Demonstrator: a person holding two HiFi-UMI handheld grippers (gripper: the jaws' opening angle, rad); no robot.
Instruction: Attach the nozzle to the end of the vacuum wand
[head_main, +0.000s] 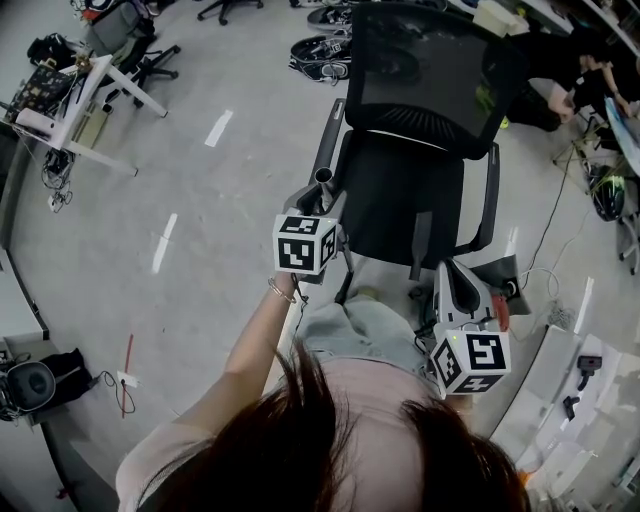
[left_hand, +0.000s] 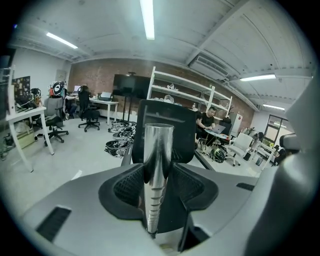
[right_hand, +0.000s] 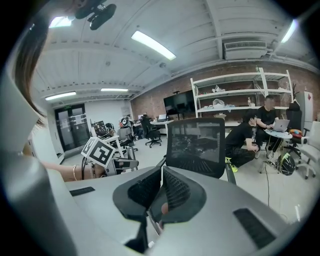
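Observation:
The chrome vacuum wand (left_hand: 156, 165) stands upright between the jaws of my left gripper (left_hand: 157, 176), its open end uppermost. The jaws are spread wide, one dark pad on each side of the tube, so I read them as open around it. From the head camera the wand's round mouth (head_main: 323, 177) pokes up just beyond the left gripper (head_main: 319, 203), beside the chair's armrest. My right gripper (head_main: 455, 287) hovers lower right, over the chair's other side. Its jaws (right_hand: 161, 189) are shut, and I see nothing held in them. I cannot pick out the nozzle in any view.
A black mesh office chair (head_main: 400, 195) stands right in front of me, between the two grippers. A white desk (head_main: 95, 110) stands at the far left, with cables on the floor. People sit at a desk (right_hand: 260, 127) to the right. White shelving (left_hand: 185, 95) lines the brick wall.

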